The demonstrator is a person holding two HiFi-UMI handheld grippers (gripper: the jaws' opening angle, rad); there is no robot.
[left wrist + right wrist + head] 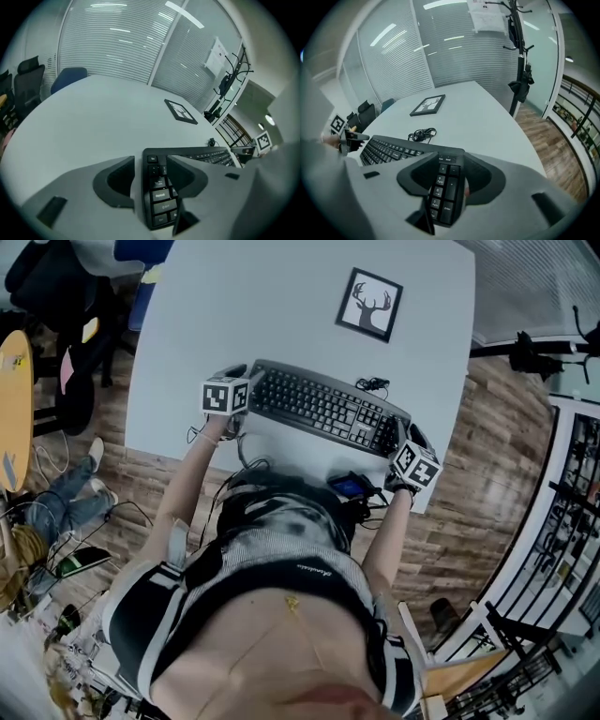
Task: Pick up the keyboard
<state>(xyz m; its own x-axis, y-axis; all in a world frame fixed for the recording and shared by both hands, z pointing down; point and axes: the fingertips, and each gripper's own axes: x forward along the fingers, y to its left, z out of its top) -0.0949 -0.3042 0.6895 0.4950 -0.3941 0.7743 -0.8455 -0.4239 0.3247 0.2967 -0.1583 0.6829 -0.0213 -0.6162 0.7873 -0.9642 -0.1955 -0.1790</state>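
Observation:
A black keyboard (323,407) lies slantwise on the pale grey table (281,306), near its front edge. My left gripper (247,388) is at the keyboard's left end, and my right gripper (401,435) is at its right end. In the left gripper view the open jaws of the left gripper (151,180) frame the end column of keys (159,197). In the right gripper view the right gripper (450,180) is open around the number pad (443,187). I see neither gripper's pads pressing on the keyboard, which rests on the table.
A framed deer picture (369,304) lies farther back on the table. A coiled black cable (372,384) sits just behind the keyboard. A small dark device (349,487) hangs at the person's waist by the table edge. Office chairs (66,296) stand at the left, and a coat stand (518,56) at the right.

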